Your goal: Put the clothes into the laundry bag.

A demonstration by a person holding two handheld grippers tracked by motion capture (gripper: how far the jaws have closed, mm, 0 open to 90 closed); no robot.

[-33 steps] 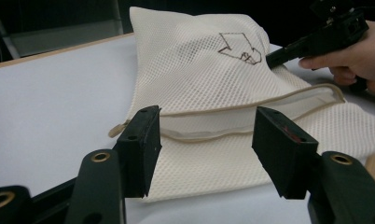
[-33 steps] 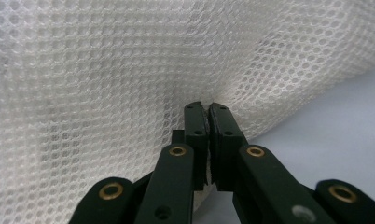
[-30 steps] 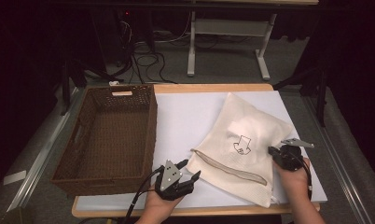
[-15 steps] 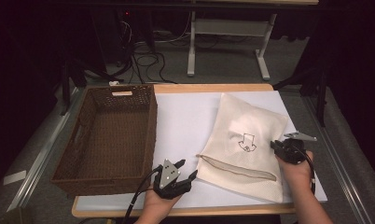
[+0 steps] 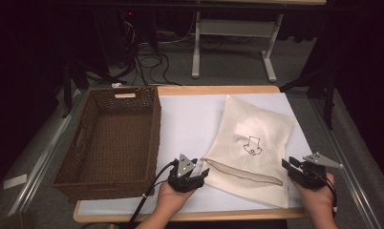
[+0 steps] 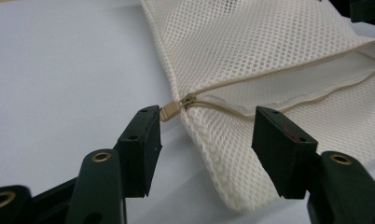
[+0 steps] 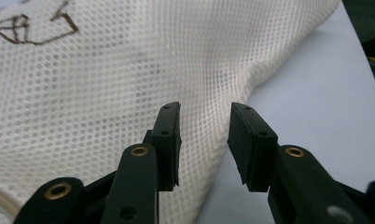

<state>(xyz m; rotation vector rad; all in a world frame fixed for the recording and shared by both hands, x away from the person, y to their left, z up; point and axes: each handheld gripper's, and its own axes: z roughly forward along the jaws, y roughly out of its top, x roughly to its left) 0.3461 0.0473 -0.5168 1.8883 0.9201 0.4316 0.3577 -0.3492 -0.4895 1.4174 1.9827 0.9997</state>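
Cream mesh makes up the bag [image 5: 250, 148], which lies flat on the white table [image 5: 190, 119], at about four o'clock from the table's middle in the high view. A dark line drawing [image 5: 250, 144] sits near the bag's centre. Its zip [image 5: 242, 171] runs along the near edge and gapes open, showing the white lining in the left gripper view.

The left gripper [image 5: 196, 177] rests at the bag's seven o'clock corner. Its jaws stand apart, clamping nothing; the tan zip pull [image 6: 170, 111] lies just beside the inner face of the left-hand jaw, and whether it touches that jaw I cannot tell. The bag's corner lies between the two jaws.

The right gripper [image 5: 290, 167] sits at the bag's four o'clock edge. Its jaws have just been opening and now stand a little apart, with the bag's edge seen in the gap beyond them and nothing pinched.

A brown wicker basket [image 5: 85, 143] stands at nine o'clock on the table, well apart from the bag.
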